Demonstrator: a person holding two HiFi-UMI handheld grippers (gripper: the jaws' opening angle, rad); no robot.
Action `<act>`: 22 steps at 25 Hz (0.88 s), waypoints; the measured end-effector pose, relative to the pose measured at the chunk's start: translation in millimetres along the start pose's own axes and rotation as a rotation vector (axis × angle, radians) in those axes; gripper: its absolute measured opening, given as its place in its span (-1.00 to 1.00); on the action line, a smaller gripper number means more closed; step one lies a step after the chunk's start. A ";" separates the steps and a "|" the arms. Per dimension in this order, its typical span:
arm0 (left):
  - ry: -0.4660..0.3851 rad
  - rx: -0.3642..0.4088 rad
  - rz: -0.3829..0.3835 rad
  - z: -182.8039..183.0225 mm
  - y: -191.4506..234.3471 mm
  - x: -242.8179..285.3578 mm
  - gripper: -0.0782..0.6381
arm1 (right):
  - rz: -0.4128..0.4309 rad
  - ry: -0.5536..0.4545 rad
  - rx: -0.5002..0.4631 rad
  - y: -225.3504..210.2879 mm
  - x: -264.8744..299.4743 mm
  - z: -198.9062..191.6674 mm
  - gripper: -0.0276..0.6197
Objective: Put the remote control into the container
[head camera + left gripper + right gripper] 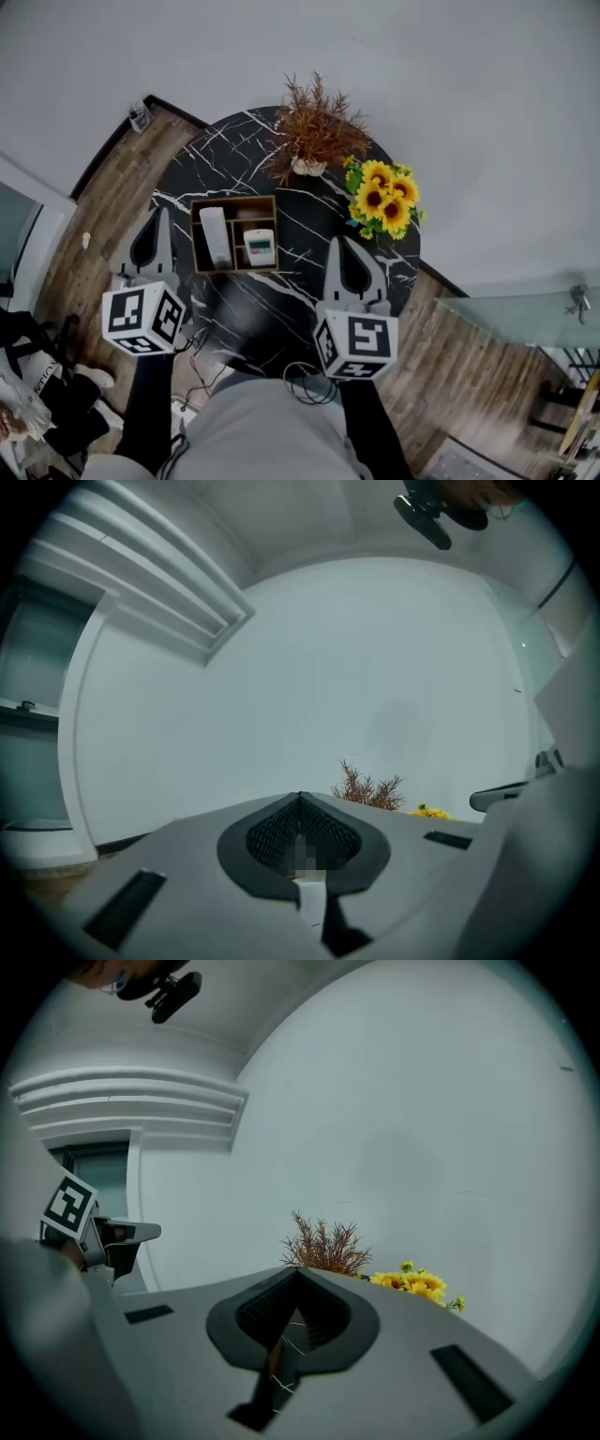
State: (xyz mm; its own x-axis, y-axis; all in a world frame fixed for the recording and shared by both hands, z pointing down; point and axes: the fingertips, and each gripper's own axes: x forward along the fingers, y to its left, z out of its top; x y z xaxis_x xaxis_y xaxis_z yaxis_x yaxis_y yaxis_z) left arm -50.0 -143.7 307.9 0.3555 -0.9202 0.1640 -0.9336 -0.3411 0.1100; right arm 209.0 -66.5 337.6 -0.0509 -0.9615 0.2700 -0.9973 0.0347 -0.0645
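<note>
Remote control (pixel 215 236) lies in container (pixel 234 200), long axis near-to-far; left claw (pixel 161 214) and right claw (pixel 343 244) closed, empty.

light: even, soft, cool; shadows: faint; edges: fisheye-bent, dark-vignetted; near foreground: blurred

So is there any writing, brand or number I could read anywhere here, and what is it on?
Nothing reads clearly.
Marker cubes: black-and-white square patterns, no letters.
Small remote in the container: print too small.
White item at lower left: letters too blurred.
</note>
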 end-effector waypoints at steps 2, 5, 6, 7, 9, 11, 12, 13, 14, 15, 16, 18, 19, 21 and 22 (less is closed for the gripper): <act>-0.001 -0.005 0.012 2.2 1.3 -8.3 -0.76 | 0.002 0.003 0.001 1.8 0.0 1.6 -0.90; 0.004 -0.010 0.032 0.8 5.2 -18.6 -0.76 | 0.009 0.006 -0.006 5.0 1.1 3.0 -0.90; 0.005 -0.013 0.038 -0.2 6.8 -21.8 -0.76 | 0.015 0.003 -0.012 6.2 2.0 3.1 -0.90; 0.007 -0.017 0.044 -1.1 8.3 -24.9 -0.76 | 0.023 -0.001 -0.018 7.6 2.9 3.3 -0.90; 0.010 -0.022 0.055 -2.3 10.8 -30.8 -0.76 | 0.034 -0.005 -0.024 10.2 4.0 4.2 -0.90; 0.012 -0.024 0.064 -3.2 12.0 -35.7 -0.76 | 0.039 -0.004 -0.024 12.2 4.3 5.2 -0.90; 0.013 -0.024 0.066 -3.5 12.2 -37.5 -0.76 | 0.043 -0.006 -0.026 13.2 4.7 5.3 -0.90; 0.012 -0.024 0.067 -3.3 12.5 -39.0 -0.76 | 0.047 -0.007 -0.029 14.3 5.3 5.4 -0.90; 0.012 -0.025 0.070 -2.8 12.9 -40.4 -0.76 | 0.051 -0.008 -0.030 15.5 5.9 5.8 -0.90; 0.012 -0.025 0.072 -2.1 13.5 -41.7 -0.76 | 0.054 -0.008 -0.031 16.9 6.4 6.4 -0.90; 0.010 -0.025 0.075 -1.4 14.2 -42.8 -0.76 | 0.056 -0.007 -0.030 18.2 6.9 7.1 -0.90; 0.009 -0.024 0.079 -0.6 15.5 -44.5 -0.76 | 0.058 -0.003 -0.031 20.7 7.6 8.0 -0.90; 0.008 -0.024 0.081 -0.5 16.2 -45.2 -0.76 | 0.059 -0.001 -0.031 21.7 8.0 8.2 -0.90; 0.005 -0.024 0.086 -0.1 17.5 -46.7 -0.76 | 0.061 0.002 -0.032 23.4 8.9 7.7 -0.90; 0.004 -0.024 0.089 0.1 18.0 -47.4 -0.76 | 0.064 0.002 -0.035 24.1 9.3 7.3 -0.90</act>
State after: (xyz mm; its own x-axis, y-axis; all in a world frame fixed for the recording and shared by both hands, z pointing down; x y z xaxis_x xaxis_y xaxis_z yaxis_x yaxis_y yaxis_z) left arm -83.6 -106.2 302.0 0.2713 -0.9459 0.1777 -0.9602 -0.2531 0.1185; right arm 184.8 -76.7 331.6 -0.1148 -0.9566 0.2679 -0.9932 0.1057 -0.0481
